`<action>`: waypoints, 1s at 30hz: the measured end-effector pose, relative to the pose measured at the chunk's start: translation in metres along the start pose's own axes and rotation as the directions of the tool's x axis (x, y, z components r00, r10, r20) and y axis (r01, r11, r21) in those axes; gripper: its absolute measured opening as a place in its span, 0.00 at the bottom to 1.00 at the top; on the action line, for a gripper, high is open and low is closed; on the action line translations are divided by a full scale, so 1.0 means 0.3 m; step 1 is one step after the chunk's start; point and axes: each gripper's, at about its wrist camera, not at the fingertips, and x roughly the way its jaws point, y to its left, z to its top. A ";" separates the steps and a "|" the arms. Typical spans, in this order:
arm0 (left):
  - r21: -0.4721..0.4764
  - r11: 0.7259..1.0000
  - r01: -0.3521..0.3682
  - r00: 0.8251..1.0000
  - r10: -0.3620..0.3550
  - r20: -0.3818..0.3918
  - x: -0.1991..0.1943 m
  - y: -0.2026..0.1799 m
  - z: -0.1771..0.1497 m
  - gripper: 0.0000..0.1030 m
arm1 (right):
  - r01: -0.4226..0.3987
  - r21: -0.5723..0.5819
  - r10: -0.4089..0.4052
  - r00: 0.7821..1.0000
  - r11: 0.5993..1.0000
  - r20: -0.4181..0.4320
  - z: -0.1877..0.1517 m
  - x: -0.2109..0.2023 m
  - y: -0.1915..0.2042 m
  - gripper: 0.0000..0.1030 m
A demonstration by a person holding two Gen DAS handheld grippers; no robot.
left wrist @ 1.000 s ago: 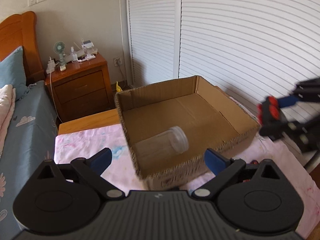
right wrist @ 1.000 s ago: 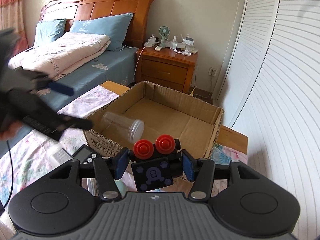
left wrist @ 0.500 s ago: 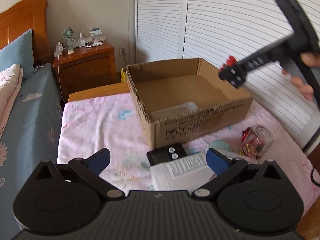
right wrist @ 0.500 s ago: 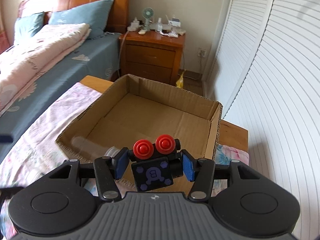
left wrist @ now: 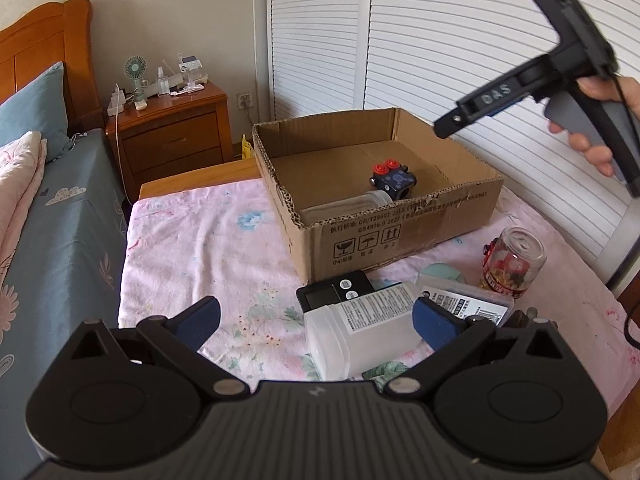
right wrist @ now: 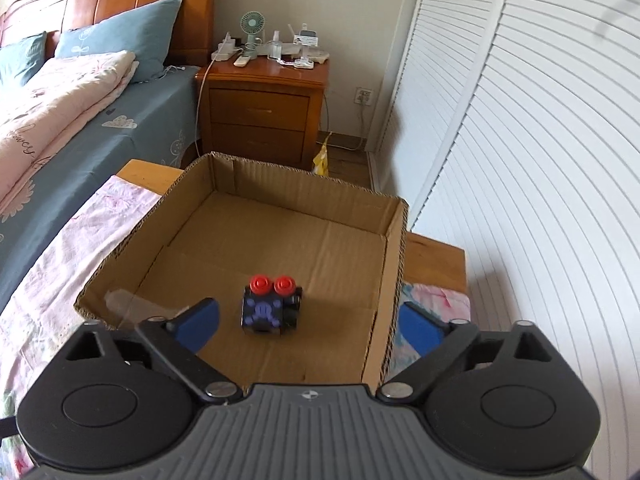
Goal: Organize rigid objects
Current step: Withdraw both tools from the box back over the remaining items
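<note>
Two items, a toy block (right wrist: 271, 309) and a clear jar (left wrist: 346, 209), were already laid in the cardboard box (left wrist: 404, 227); both the left gripper (left wrist: 316, 320) and the right gripper (right wrist: 308, 318) were spread wide and empty, so the white plastic container (left wrist: 360, 332) between the left fingers probably had to be grasped next.

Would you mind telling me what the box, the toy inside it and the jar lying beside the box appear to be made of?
The box is corrugated cardboard, matte brown, fluting showing along its cut rim. The toy looks like hard, slightly glossy moulded plastic, dark with red knobs. The jar is clear and shiny, probably glass, though clear plastic is possible.
</note>
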 end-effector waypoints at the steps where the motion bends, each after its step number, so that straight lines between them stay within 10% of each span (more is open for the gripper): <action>1: -0.001 1.000 -0.001 1.000 0.001 -0.001 -0.002 -0.001 -0.001 0.99 | -0.002 0.011 0.002 1.000 1.000 -0.001 -0.010 -0.011 -0.001 0.99; 30: -0.141 0.987 -0.070 0.996 0.060 -0.072 -0.002 -0.035 -0.101 0.99 | 0.101 0.216 -0.106 0.994 0.971 0.012 -0.416 -0.168 0.048 1.00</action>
